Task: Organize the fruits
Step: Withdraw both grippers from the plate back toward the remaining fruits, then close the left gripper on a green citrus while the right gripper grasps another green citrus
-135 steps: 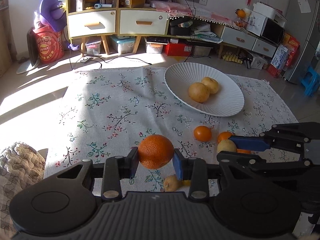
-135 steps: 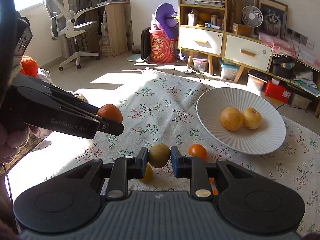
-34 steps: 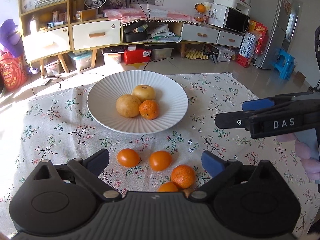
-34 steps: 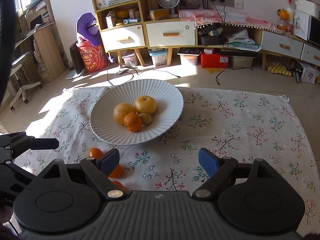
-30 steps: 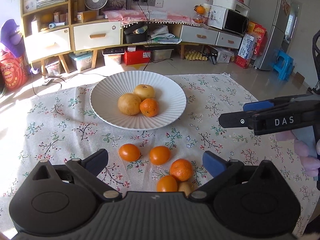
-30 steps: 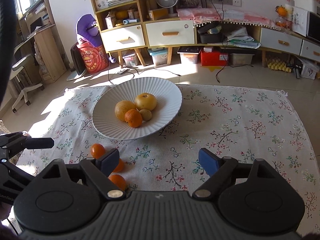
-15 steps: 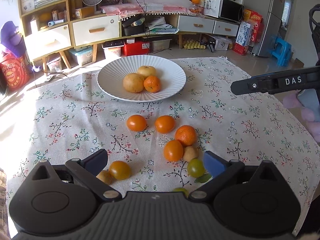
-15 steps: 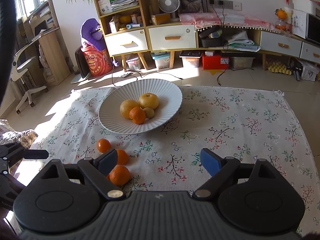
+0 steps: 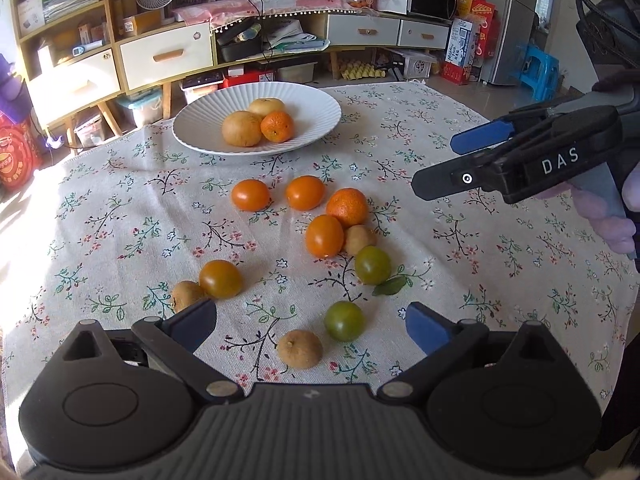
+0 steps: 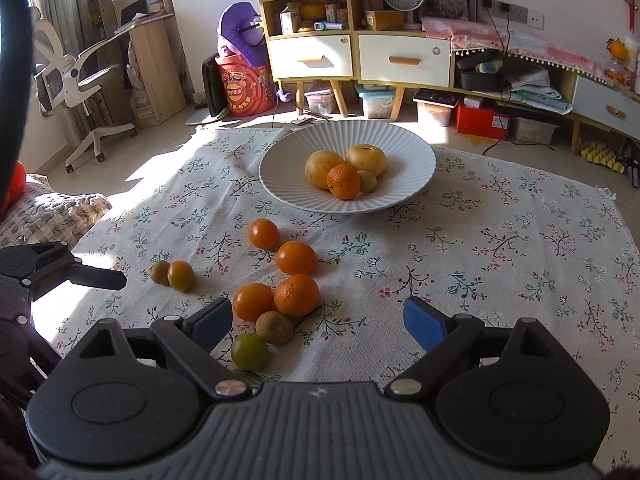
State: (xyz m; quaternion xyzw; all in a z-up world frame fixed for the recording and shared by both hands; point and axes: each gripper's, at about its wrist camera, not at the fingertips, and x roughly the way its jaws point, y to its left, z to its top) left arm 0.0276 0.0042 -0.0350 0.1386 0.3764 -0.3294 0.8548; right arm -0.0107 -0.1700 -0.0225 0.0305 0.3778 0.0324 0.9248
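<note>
Both grippers are wide apart with nothing between the blue pads: the left gripper (image 9: 310,326) hangs low over the near fruit, and the right gripper (image 10: 318,320) sits over the flowery tablecloth (image 10: 500,264) on the bench. In the left wrist view the right gripper (image 9: 472,160) comes in from the right, and the only writing I can read clearly is "DAS" in white letters on its black side. The white ribbed plate (image 9: 304,100) at the far side holds two yellowish pears, a mandarin (image 9: 277,126) and, seen from the right wrist view, a small brownish fruit (image 10: 367,180) tucked against them. Everything else is loose on the cloth: two orange fruits (image 9: 251,195) side by side, a cluster of a rough mandarin (image 9: 347,207), a smooth orange one and a little brown one touching, then two green ones (image 9: 373,265), and a brown fruit (image 9: 300,349) nearest the left gripper. Off to the left, an orange fruit (image 9: 220,278) touches another brown one. The red bucket (image 10: 244,88) by the shelves has printing I can't make out.
</note>
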